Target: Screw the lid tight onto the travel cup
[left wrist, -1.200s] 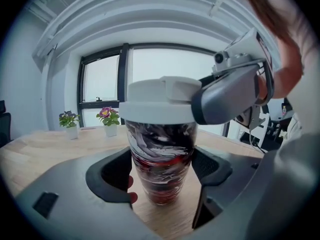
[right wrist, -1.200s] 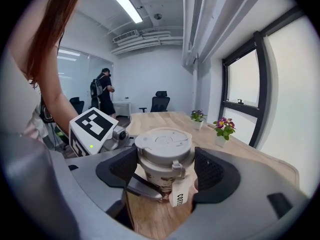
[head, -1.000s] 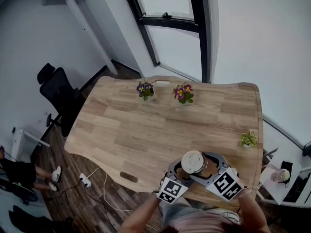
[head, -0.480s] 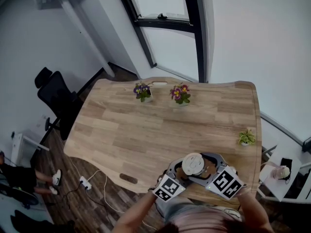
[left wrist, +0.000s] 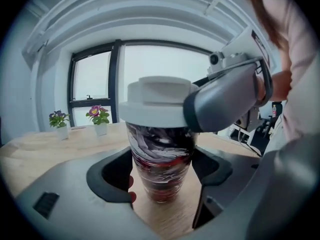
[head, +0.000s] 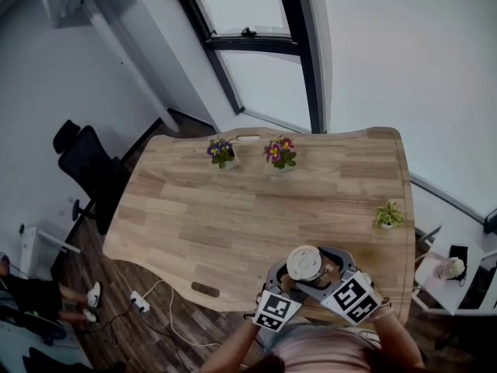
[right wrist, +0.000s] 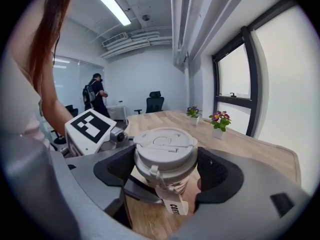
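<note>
1. Squarely at the near edge of the desk (head: 233,208), the travel cup (left wrist: 161,166) stands upright between your two sets of tongs. Its white lid (right wrist: 165,149) is seated on top.
2. Your left tongs (left wrist: 162,178) pinch the cup's dark, swirl-patterned body below the lid, with a pad pressed against each side.
3. Your right tongs (right wrist: 165,173) reach in from the opposite side at lid height and have just been opening. Their jaws are spread with the lid between them, and the pads sit just beside its rim rather than clamped on it.
4. A white strap (right wrist: 172,204) with dark print hangs from the lid's edge on the side facing the right tongs.
5. From above, both tongs meet around the cup, their square-marked cubes nearest you and the lid's round top showing between them.
6. Two potted flowers (head: 221,151) stand side by side near the far edge of the desk, below the dark-framed window (head: 248,45) and well apart from the cup.
7. A small green plant (head: 387,215) sits alone near the desk's right edge, between the flowers and the cup but off to the side.
8. A black office chair (head: 85,165) stands on the floor beyond the desk's left end.
9. In the right gripper view, a person (right wrist: 95,96) carrying a backpack stands at the far end of the room.
</note>
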`<state>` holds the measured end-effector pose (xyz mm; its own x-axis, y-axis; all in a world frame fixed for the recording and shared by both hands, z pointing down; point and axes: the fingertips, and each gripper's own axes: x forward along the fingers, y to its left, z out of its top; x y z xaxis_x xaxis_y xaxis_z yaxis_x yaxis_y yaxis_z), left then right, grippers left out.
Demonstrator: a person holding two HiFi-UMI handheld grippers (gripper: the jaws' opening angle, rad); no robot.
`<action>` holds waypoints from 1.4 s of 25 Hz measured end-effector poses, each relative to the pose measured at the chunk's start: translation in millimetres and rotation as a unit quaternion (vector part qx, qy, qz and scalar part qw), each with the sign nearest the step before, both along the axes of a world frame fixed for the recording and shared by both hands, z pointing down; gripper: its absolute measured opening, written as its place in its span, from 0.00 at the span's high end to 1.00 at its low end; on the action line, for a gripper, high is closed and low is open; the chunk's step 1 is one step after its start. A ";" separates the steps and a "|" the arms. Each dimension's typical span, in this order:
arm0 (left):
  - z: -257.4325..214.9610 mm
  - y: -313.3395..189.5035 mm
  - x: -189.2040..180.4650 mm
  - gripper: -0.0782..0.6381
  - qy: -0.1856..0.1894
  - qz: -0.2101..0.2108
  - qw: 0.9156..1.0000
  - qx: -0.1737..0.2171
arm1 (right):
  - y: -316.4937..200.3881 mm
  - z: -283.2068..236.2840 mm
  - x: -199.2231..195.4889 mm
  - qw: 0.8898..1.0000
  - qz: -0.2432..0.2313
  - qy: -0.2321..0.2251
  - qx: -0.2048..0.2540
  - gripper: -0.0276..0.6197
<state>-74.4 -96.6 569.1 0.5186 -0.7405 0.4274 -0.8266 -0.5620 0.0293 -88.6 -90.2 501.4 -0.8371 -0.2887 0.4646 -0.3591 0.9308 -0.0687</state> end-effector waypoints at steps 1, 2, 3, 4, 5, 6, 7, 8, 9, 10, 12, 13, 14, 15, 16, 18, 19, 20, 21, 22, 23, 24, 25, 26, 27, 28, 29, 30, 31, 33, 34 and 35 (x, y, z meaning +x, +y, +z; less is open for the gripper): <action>0.3 1.1 1.7 0.40 -0.001 0.022 1.000 -0.002 | 1.3 -0.2 2.1 1.000 -0.013 0.002 0.000 0.41; 0.6 2.8 3.6 0.40 -0.002 0.047 0.999 -0.004 | 2.7 -0.8 4.3 1.000 -0.026 0.003 0.001 0.41; 0.8 4.8 5.6 0.40 -0.003 0.072 0.997 -0.007 | 3.8 -1.9 6.0 0.999 -0.040 0.002 0.001 0.41; 0.9 6.7 7.6 0.40 -0.005 0.097 0.995 -0.009 | 4.7 -3.1 7.0 0.999 -0.054 0.002 0.001 0.41; 0.8 8.0 9.6 0.40 -0.007 0.118 0.993 -0.012 | 5.4 -4.0 7.3 0.998 -0.069 0.001 0.001 0.41; 0.8 8.5 11.3 0.40 -0.009 0.136 0.991 -0.014 | 5.8 -4.3 7.2 0.997 -0.082 0.001 0.001 0.41; 0.7 8.4 12.5 0.40 -0.012 0.150 0.989 -0.016 | 6.0 -4.3 6.9 0.996 -0.093 0.000 0.000 0.41; 0.6 8.2 13.1 0.40 -0.015 0.157 0.987 -0.017 | 6.0 -4.4 6.5 0.995 -0.098 -0.002 -0.002 0.41; 0.5 8.2 13.4 0.40 -0.017 0.159 0.987 -0.018 | 6.2 -4.9 6.5 0.995 -0.100 -0.006 -0.002 0.41; 0.3 8.3 13.7 0.40 -0.018 0.157 0.987 -0.018 | 6.4 -5.5 6.7 0.995 -0.096 -0.009 -0.001 0.41; -0.5 7.8 13.6 0.40 -0.018 0.138 0.990 -0.017 | 5.8 -6.7 7.1 0.997 -0.075 -0.016 0.004 0.41; -0.8 6.6 12.7 0.40 -0.016 0.121 0.992 -0.015 | 4.4 -7.1 6.9 0.998 -0.058 -0.019 0.005 0.41; -1.1 5.0 11.6 0.40 -0.015 0.101 0.995 -0.014 | 2.6 -7.2 6.6 0.999 -0.039 -0.023 0.006 0.41; -1.3 3.5 10.7 0.40 -0.012 0.080 0.997 -0.012 | 1.0 -7.1 6.4 0.999 -0.020 -0.027 0.007 0.41; -1.2 2.7 9.8 0.40 -0.010 0.060 0.998 -0.010 | 0.2 -6.8 6.2 0.999 -0.004 -0.031 0.007 0.41; -0.3 3.4 8.9 0.40 -0.006 0.038 0.999 -0.007 | 1.0 -5.8 5.8 0.999 0.011 -0.036 0.007 0.41; 0.3 4.6 9.3 0.40 -0.005 0.042 0.999 -0.007 | 2.4 -5.5 6.4 0.999 0.008 -0.038 0.005 0.41; 0.7 6.5 10.5 0.40 -0.005 0.057 0.998 -0.009 | 4.6 -5.5 7.9 0.999 -0.004 -0.038 0.003 0.41; 1.1 8.9 12.1 0.40 -0.007 0.078 0.997 -0.013 | 7.3 -5.9 10.2 0.999 -0.022 -0.037 -0.001 0.41; 1.4 11.5 13.4 0.40 -0.010 0.102 0.995 -0.017 | 9.9 -6.7 12.7 0.998 -0.042 -0.037 -0.005 0.41; 1.4 13.8 14.2 0.40 -0.014 0.124 0.992 -0.021 | 11.7 -7.3 15.0 0.997 -0.061 -0.037 -0.010 0.41; 1.3 15.4 14.6 0.40 -0.018 0.142 0.989 -0.025 | 12.5 -7.3 16.6 0.996 -0.077 -0.036 -0.015 0.41; 1.3 16.4 14.9 0.40 -0.022 0.156 0.987 -0.029 | 12.6 -6.7 17.6 0.995 -0.089 -0.034 -0.018 0.41; 1.5 16.9 15.4 0.40 -0.025 0.165 0.985 -0.032 | 12.5 -5.6 17.9 0.994 -0.099 -0.031 -0.021 0.41; 1.7 16.9 16.0 0.40 -0.028 0.171 0.984 -0.034 | 12.5 -4.8 17.4 0.994 -0.106 -0.030 -0.023 0.41; 1.8 16.5 16.4 0.40 -0.029 0.172 0.984 -0.035 | 12.7 -4.5 16.8 0.993 -0.110 -0.029 -0.023 0.41; 1.6 16.0 16.6 0.40 -0.030 0.169 0.985 -0.035 | 12.6 -4.5 16.5 0.993 -0.110 -0.029 -0.023 0.41; 1.3 15.4 16.4 0.40 -0.029 0.162 0.986 -0.034 | 12.0 -4.7 16.4 0.994 -0.106 -0.031 -0.021 0.41; 1.0 14.8 16.0 0.40 -0.028 0.151 0.988 -0.033 | 11.3 -5.1 16.4 0.995 -0.097 -0.034 -0.018 0.41; 0.5 13.5 15.4 0.40 -0.025 0.128 0.991 -0.028 | 10.5 -5.8 16.4 0.996 -0.074 -0.041 -0.014 0.41; 0.3 12.9 15.3 0.40 -0.023 0.116 0.993 -0.026 | 10.6 -6.1 16.2 0.997 -0.061 -0.043 -0.013 0.41; 0.0 12.5 15.0 0.40 -0.022 0.105 0.994 -0.024 | 10.8 -6.2 16.0 0.998 -0.047 -0.043 -0.012 0.41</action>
